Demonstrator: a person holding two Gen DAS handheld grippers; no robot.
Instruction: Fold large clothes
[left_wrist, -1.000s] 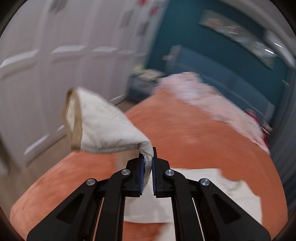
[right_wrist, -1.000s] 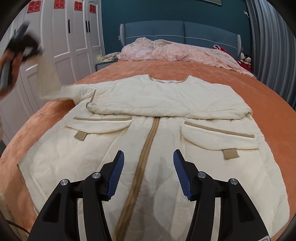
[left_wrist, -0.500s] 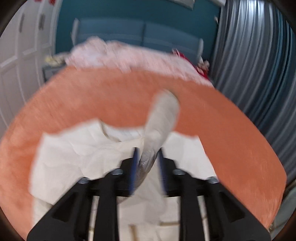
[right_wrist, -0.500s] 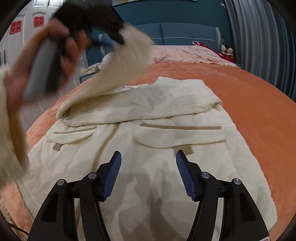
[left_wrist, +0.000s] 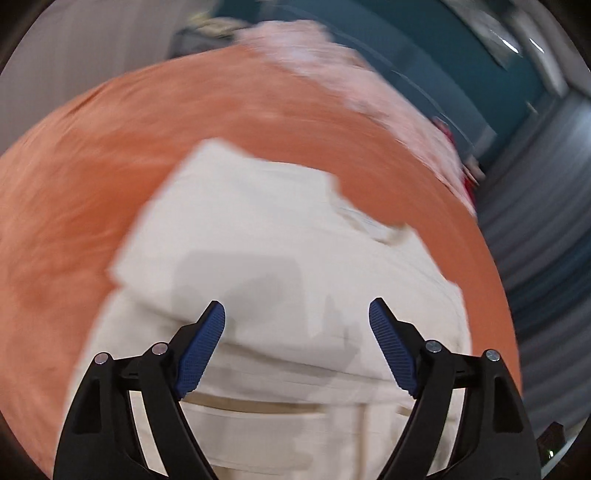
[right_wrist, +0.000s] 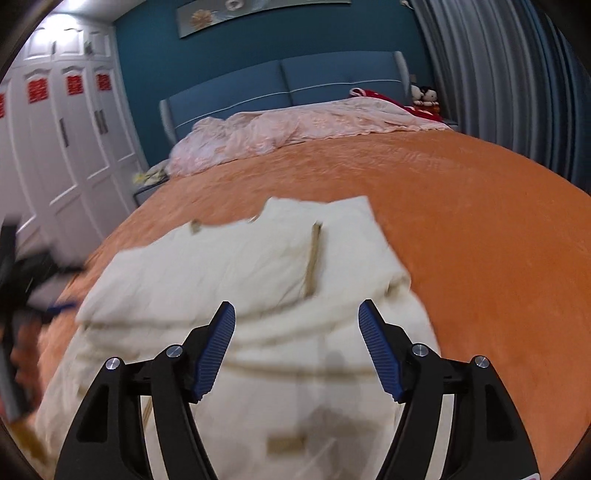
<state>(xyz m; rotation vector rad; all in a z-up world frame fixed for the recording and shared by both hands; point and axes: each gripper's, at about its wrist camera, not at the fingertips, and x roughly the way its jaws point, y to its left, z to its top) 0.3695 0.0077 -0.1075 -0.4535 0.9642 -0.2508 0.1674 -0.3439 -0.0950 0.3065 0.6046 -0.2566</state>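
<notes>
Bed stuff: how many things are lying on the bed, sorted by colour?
Cream: 1, the coat
Pink: 1, the crumpled blanket
Red: 1, a cloth by the headboard
Black and white: 1, a soft toy, small and hard to make out
Total: 4, all lying on the orange bedspread

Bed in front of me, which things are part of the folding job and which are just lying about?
For the job:
- cream coat
- left claw, opening, empty
- right claw, opening, empty

Just lying about:
- pink quilt
- red cloth
- plush toy
</notes>
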